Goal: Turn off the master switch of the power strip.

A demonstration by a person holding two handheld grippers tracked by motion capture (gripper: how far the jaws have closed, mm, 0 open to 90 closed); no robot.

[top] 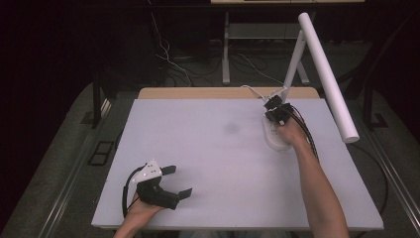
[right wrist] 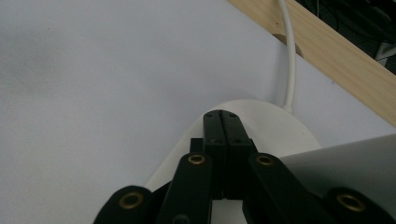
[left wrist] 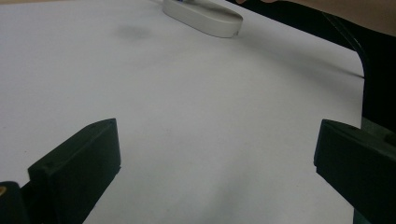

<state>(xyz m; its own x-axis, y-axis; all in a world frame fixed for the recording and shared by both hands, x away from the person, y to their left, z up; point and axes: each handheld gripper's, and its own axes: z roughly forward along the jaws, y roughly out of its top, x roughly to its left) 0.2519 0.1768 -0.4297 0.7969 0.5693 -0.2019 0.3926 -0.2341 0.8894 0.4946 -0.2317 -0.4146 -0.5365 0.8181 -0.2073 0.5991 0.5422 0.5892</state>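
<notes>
Right gripper (top: 274, 110) sits over the white desk lamp base (top: 275, 137) at the table's far right, jaws pressed together, nothing between them. Left gripper (top: 177, 181) rests near the front-left of the white table (top: 208, 148), jaws spread wide, empty. Lamp cable (right wrist: 289, 56) runs off the back edge.

Left black two-jaw gripper (top: 176, 181): matte plastic body topped by a grey three-cornered plate (top: 150, 169) with small dark marks, a black cable (top: 127, 191) looping from its rear; blocky square-ended jaws in the left gripper view. Right black two-jaw gripper (top: 272, 102): bundled black cables (top: 306, 131) along the bare, sleeveless forearm (top: 317, 191); linkage arms with brass-coloured rivets (right wrist: 196, 159) and small dark screws in the right gripper view.
</notes>
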